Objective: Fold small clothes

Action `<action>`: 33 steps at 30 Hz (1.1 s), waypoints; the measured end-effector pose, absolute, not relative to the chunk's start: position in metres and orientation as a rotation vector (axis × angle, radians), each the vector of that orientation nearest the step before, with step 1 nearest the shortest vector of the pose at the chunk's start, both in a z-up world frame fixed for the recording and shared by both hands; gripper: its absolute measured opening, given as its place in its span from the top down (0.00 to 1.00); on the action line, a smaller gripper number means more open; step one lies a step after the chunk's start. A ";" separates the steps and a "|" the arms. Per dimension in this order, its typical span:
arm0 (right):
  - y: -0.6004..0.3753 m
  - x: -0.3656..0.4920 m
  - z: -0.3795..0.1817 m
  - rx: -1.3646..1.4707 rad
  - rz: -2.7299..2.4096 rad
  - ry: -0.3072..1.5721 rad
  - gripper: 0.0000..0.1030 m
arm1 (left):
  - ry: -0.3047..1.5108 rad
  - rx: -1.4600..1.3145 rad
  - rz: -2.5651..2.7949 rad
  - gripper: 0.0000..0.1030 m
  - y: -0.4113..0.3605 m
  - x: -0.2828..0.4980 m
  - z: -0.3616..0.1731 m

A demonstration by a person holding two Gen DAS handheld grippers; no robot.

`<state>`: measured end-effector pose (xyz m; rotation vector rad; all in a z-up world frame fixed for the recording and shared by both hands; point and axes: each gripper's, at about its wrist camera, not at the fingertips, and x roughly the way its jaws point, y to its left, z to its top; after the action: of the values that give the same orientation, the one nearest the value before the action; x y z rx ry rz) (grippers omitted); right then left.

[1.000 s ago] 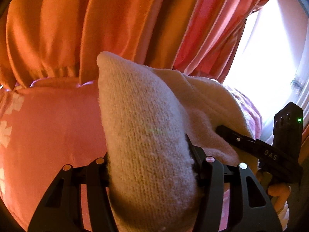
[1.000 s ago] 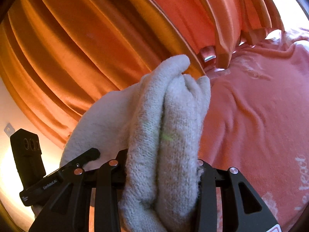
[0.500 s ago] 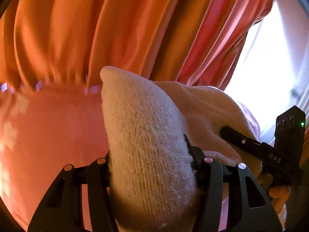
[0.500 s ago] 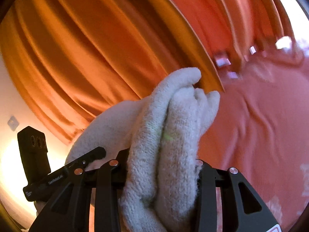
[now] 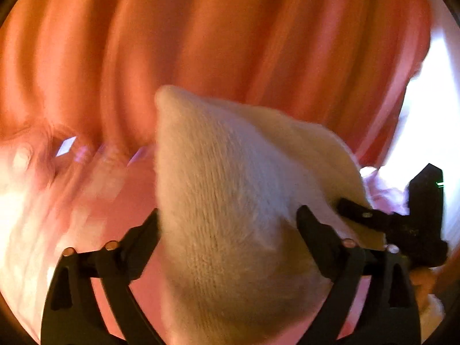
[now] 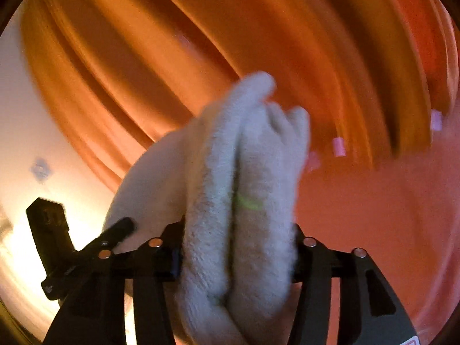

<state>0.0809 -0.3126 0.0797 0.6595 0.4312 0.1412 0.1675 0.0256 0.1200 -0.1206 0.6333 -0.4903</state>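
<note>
Cream knitted cloth (image 5: 230, 215) hung in the air between both hands, the left claw (image 5: 227, 224) and right claw (image 6: 235, 238) each pinching a bunched end above the pink bed (image 6: 373, 215), so the fold seemed mid-carry, needing lowering and flattening next.

Orange pleated curtains (image 5: 201, 57) fill the left wrist view from nine o'clock round to two o'clock, blurred. A pink bedspread (image 5: 95, 201) lies at seven to nine o'clock beneath them. At three o'clock a bright window (image 5: 428, 109) glares white. In the right wrist view a pale wall (image 6: 26, 132) shows at nine o'clock.
</note>
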 end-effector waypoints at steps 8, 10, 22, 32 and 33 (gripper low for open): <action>-0.316 0.107 -0.016 0.756 0.012 0.581 0.32 | 0.809 -0.393 -0.447 0.13 0.084 0.199 0.019; -0.320 0.116 -0.008 0.749 0.006 0.564 0.21 | 0.835 -0.455 -0.476 0.12 0.080 0.207 0.015; -0.268 0.167 0.011 0.590 0.166 0.592 0.63 | 0.776 -0.487 -0.581 0.54 0.072 0.217 0.029; -0.263 0.171 -0.032 0.596 0.096 0.691 0.56 | 0.829 -0.331 -0.466 0.43 0.081 0.200 0.004; -0.260 0.160 -0.015 0.547 0.053 0.646 0.56 | 0.812 -0.332 -0.449 0.43 0.082 0.197 0.012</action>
<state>0.1597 -0.2596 -0.0148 0.5471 0.6458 0.0530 0.1968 0.0823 0.0117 -0.3317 0.8120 -0.4491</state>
